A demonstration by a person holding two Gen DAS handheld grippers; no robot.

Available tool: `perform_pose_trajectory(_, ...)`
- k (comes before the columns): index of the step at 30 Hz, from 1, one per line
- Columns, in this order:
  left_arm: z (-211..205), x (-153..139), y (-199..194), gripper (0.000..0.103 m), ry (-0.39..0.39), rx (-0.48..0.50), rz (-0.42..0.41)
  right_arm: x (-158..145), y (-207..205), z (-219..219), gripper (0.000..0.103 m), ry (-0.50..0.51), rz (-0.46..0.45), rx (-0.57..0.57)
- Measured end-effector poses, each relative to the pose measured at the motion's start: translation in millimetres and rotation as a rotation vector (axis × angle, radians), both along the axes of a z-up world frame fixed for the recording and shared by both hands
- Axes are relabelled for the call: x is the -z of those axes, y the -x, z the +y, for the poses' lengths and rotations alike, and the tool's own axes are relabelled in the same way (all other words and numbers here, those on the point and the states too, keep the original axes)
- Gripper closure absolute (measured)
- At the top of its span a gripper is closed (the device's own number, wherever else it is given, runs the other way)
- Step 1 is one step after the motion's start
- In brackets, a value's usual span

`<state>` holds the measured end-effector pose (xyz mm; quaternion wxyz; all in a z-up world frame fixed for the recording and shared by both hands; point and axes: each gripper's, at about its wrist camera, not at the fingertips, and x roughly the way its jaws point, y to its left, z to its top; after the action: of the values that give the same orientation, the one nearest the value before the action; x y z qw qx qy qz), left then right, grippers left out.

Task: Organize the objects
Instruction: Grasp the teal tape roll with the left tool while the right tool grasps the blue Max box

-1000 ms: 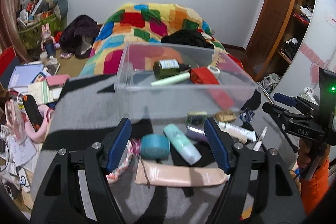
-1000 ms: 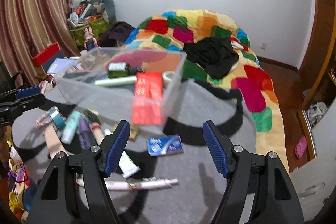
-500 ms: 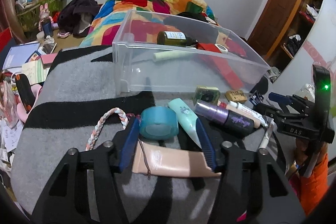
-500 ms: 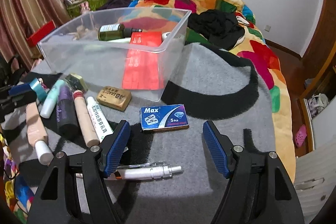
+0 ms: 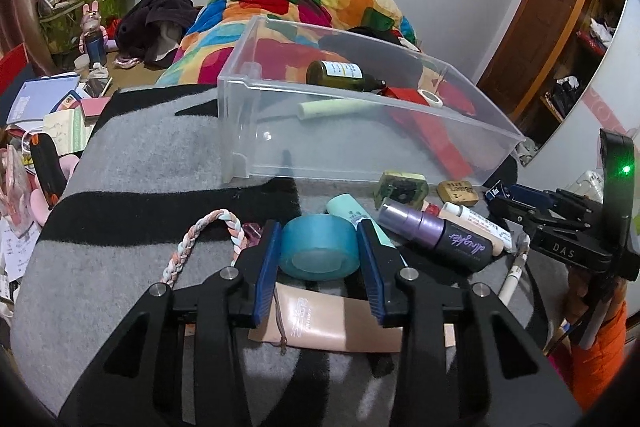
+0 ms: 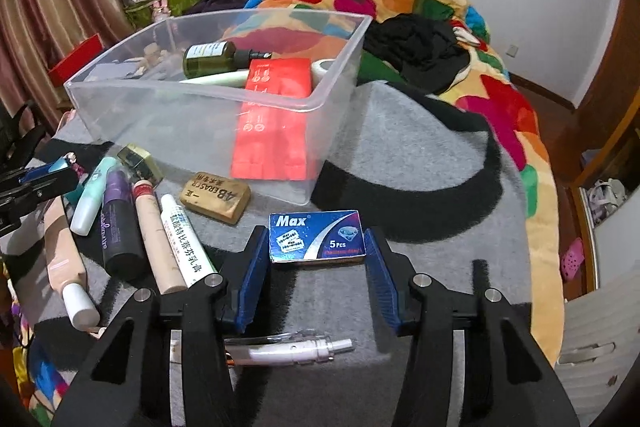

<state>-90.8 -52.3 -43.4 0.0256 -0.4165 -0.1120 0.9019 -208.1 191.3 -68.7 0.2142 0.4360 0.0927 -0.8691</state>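
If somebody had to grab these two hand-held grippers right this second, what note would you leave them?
Left gripper: jaws closing around the teal tape roll, pads at its sides; it sits on the grey blanket.
Right gripper: jaws closing on the blue razor blade box, pads at its ends, box flat on the blanket.
Done: clear bin already holds a green bottle, a red packet, a pale tube and a white tape roll.
Left: tape, box, the tubes, purple spray bottle, eraser, braided cord and white pen are outside the bin.
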Motion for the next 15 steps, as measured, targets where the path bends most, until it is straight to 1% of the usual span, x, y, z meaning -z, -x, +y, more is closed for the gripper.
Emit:
perform_pose_trajectory(6,-1.9,-18.1,-6.8,0.065,0.004,-0.007,0.042,-9.9,-10.2,8.1,0.058,0.065,0.013,0.001)
perform_pose_trajectory(15,1.4,-57.7,-7.7,0.065,-0.001,-0.004,0.149,-59.4,-29.1,4.6,0.058,0.155,0.127,-0.036)
